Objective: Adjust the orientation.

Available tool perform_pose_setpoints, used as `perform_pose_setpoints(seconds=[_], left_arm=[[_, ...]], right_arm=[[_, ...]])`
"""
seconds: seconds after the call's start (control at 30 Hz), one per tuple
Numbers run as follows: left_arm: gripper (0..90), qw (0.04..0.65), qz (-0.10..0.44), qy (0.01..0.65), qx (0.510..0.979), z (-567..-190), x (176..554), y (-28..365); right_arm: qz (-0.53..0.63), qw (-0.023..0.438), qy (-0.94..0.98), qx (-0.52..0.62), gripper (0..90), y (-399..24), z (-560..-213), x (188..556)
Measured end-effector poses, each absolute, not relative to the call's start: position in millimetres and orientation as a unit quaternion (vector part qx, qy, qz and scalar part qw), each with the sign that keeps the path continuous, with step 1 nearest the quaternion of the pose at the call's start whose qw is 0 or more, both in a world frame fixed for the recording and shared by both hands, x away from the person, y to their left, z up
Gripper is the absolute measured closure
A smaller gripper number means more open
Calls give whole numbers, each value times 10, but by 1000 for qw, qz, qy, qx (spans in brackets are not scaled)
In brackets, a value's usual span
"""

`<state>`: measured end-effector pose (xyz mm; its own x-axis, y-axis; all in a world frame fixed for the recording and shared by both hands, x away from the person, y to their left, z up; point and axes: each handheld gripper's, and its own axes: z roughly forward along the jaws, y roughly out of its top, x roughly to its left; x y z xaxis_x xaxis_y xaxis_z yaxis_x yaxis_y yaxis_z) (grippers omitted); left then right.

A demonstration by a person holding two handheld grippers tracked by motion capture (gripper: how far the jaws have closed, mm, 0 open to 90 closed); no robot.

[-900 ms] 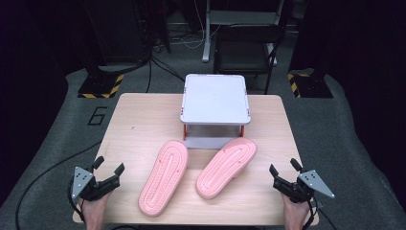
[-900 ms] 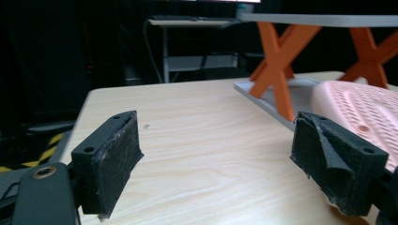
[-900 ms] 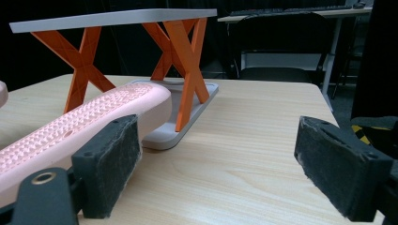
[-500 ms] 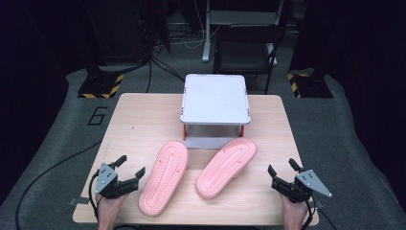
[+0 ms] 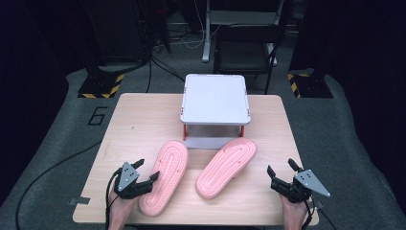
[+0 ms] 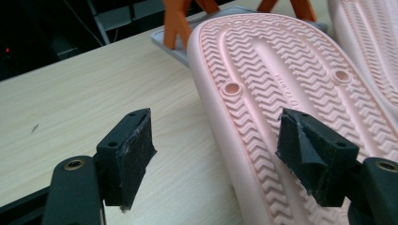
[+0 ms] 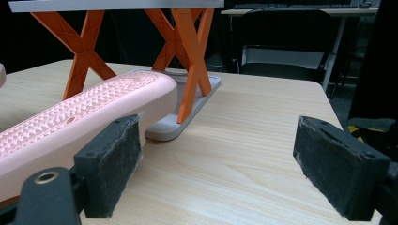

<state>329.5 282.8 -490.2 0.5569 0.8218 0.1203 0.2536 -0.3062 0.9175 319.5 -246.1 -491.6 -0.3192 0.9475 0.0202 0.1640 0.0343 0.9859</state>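
Note:
Two pink slippers lie sole-up on the wooden table (image 5: 139, 124): the left slipper (image 5: 170, 160) and the right slipper (image 5: 225, 165). My left gripper (image 5: 146, 170) is open at the left slipper's near outer edge. In the left gripper view the gripper (image 6: 220, 140) straddles that edge of the slipper (image 6: 277, 79), one pad over the tread and one over the table, not closed on it. My right gripper (image 5: 281, 167) stands open at the table's right front, apart from the right slipper. In the right gripper view the gripper (image 7: 225, 159) holds nothing, and the slipper (image 7: 94, 108) lies to its left.
A white-topped stand (image 5: 215, 98) on orange X legs (image 7: 187, 56) with a grey base (image 7: 187, 112) sits behind the slippers at mid-table; both toe ends reach its base. A chair (image 5: 246, 52) and cables lie beyond the table.
My left gripper has moved right from the table's left front corner up to the left slipper's edge. The right gripper has hardly shifted. The slippers have not moved.

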Motion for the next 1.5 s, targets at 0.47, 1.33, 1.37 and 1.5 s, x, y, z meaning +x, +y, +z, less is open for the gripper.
perform_pose_setpoints(seconds=[0.47,1.33,1.37,1.5], left_arm=[[279,424,328,439,721,-5007,3420,3274],[331,481,295,333,756,-4669,3213,3011],[332,478,300,334,755,-4667,3212,3040],[331,471,308,356,746,-4679,3193,3210]], right_arm=[[524,369,624,447,151,-2421,-4924,3206],[526,365,621,452,155,-2442,-4932,3212],[526,364,622,452,155,-2445,-4932,3212],[523,364,626,450,157,-2430,-4932,3212]])
